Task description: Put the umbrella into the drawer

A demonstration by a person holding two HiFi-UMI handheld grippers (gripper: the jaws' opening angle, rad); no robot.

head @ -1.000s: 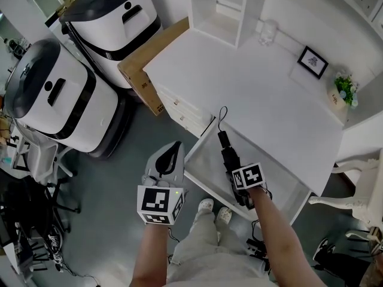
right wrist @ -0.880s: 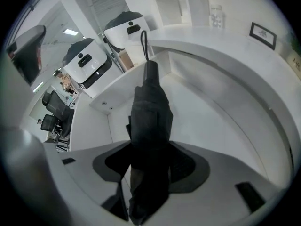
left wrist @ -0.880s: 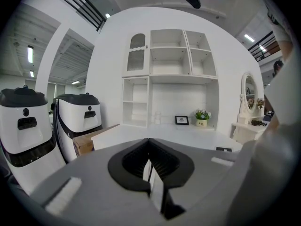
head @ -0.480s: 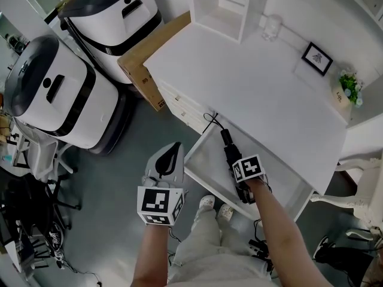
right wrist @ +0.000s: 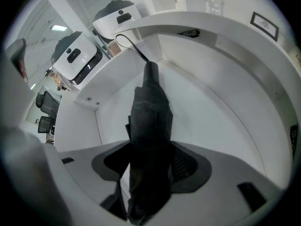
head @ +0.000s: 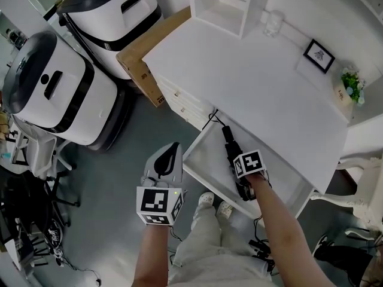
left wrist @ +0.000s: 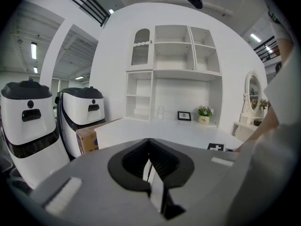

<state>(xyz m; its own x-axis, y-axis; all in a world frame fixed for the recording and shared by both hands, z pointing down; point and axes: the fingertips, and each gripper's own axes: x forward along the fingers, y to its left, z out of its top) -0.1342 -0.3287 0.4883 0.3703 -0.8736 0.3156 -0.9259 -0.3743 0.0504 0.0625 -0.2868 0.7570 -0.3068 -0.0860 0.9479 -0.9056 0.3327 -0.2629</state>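
The folded black umbrella point(head: 229, 143) point(right wrist: 149, 121) points down into the open white drawer point(head: 197, 175) under the desk edge. My right gripper point(head: 238, 161) point(right wrist: 150, 173) is shut on the umbrella's body, with its marker cube above it. The umbrella's thin strap loop point(head: 210, 119) point(right wrist: 127, 41) lies against the drawer's far corner, and the drawer floor point(right wrist: 207, 112) shows bare around it. My left gripper point(head: 169, 154) point(left wrist: 149, 167) hangs over the grey floor left of the drawer, shut, with nothing between its jaws.
The white desk top point(head: 257, 82) carries a shelf unit point(head: 224, 5), a glass jar point(head: 272, 23), a framed picture point(head: 318, 54) and a small plant point(head: 350, 88). Two white-and-black machines point(head: 54, 88) point(head: 114, 17) and a cardboard box point(head: 143, 64) stand to the left. A white chair point(head: 365, 190) is on the right.
My right gripper has sunk with the umbrella deeper into the drawer, and the strap loop has dropped from above the desk edge to the drawer's corner. The left gripper has kept its place.
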